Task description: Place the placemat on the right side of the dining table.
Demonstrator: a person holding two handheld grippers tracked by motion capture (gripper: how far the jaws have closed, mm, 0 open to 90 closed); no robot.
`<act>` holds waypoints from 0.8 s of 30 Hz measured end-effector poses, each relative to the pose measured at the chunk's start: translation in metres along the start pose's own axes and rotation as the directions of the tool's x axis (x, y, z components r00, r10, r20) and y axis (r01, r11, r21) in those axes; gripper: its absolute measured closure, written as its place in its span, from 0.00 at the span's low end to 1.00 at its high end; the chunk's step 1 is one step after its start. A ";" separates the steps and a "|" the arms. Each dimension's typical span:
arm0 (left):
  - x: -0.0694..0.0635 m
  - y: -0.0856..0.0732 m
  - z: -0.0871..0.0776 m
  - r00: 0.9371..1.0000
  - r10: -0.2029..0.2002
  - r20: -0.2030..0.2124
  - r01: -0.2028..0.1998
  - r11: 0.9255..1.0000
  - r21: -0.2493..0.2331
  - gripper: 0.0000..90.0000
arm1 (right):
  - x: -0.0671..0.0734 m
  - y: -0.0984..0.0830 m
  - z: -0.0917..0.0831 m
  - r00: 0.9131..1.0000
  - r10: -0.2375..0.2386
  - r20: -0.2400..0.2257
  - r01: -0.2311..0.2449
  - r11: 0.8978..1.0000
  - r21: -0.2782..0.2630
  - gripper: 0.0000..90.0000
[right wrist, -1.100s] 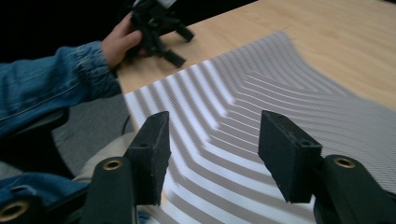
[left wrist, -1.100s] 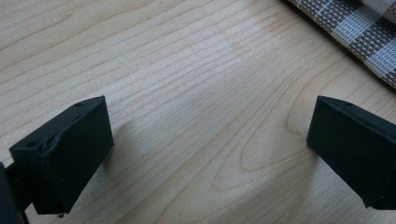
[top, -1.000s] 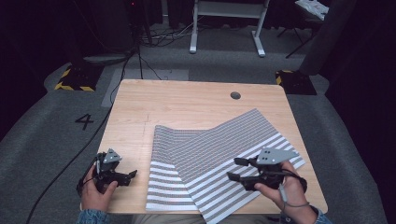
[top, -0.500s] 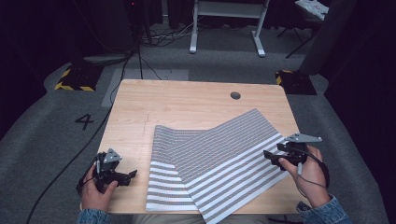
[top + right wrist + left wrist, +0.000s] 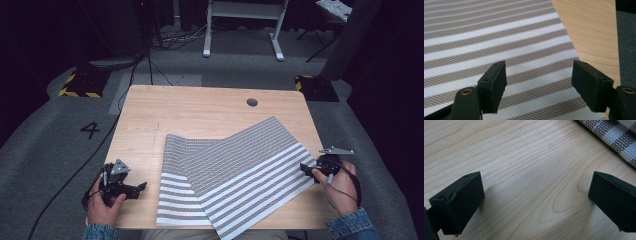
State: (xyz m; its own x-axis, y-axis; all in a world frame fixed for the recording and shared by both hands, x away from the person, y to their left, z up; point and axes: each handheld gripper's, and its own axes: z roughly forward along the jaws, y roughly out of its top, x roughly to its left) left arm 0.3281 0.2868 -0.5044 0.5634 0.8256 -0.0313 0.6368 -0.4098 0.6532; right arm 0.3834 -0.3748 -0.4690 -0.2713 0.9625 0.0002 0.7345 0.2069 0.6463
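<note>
A striped brown-and-white woven mat (image 5: pixel 235 172) lies folded askew on the wooden table (image 5: pixel 200 112). My right gripper (image 5: pixel 306 170) sits at the mat's right edge, near the table's right side. Its jaws have just been opening and stand open above the mat's stripes (image 5: pixel 499 50), with nothing held between the pads. My left gripper (image 5: pixel 140 186) rests low over bare wood at the front left, open, its jaws wide apart. A corner of the mat (image 5: pixel 614 137) lies beyond the left gripper's jaws.
A round cable hole (image 5: pixel 252 102) is set in the table near its far right. Grey carpet (image 5: pixel 60 150) with a painted number 4 surrounds the table. A white frame's legs (image 5: pixel 240 30) and cables stand behind it.
My right hand has moved from over the front right of the mat out to its right edge and lower. The left hand has kept still.
</note>
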 end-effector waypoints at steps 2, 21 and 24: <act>0.000 0.000 0.000 1.000 0.001 0.000 -0.001 1.000 0.000 0.00 | -0.005 -0.005 0.003 1.000 0.011 0.007 -0.011 1.000 0.010 0.30; 0.000 0.000 0.000 1.000 0.000 0.000 0.000 1.000 0.000 0.00 | -0.012 -0.020 0.006 1.000 0.024 0.015 -0.024 1.000 0.005 0.46; 0.000 0.000 0.000 1.000 0.000 0.000 0.000 1.000 0.000 0.00 | -0.007 -0.016 0.004 1.000 -0.015 -0.010 0.015 1.000 0.027 0.67</act>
State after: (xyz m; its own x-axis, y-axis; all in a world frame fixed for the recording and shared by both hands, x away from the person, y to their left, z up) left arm 0.3280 0.2868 -0.5044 0.5635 0.8255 -0.0313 0.6367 -0.4098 0.6532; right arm 0.3763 -0.3842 -0.4827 -0.2886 0.9574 -0.0013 0.7466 0.2259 0.6257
